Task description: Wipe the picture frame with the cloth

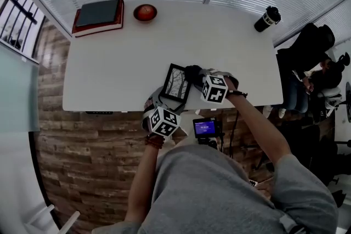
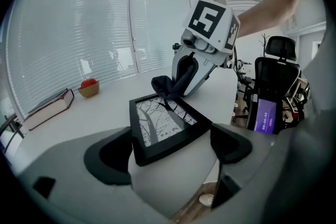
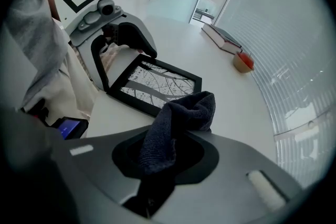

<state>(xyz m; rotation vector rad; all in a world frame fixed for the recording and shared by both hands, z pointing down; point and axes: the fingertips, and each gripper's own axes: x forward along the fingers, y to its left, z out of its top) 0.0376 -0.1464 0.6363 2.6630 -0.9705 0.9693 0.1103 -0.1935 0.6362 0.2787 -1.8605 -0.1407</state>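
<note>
A black picture frame (image 1: 175,83) with a branch print lies near the front edge of the white table (image 1: 120,63). My left gripper (image 2: 170,149) stands open, its wide jaws on either side of the frame's (image 2: 163,123) near end, pads not pressing on it. My right gripper (image 1: 193,75) points steeply down and is shut on a dark cloth (image 3: 181,118). The cloth (image 2: 165,86) hangs from it and touches the frame's far edge. In the right gripper view the frame (image 3: 157,84) lies just beyond the cloth, with the left gripper (image 3: 118,60) at its far end.
A red-edged book (image 1: 98,15) and a bowl with a red fruit (image 1: 145,12) sit at the table's back left, a dark cup (image 1: 267,18) at the back right. A small lit screen (image 1: 207,128) hangs below the front edge. A seated person (image 1: 307,63) is at the right.
</note>
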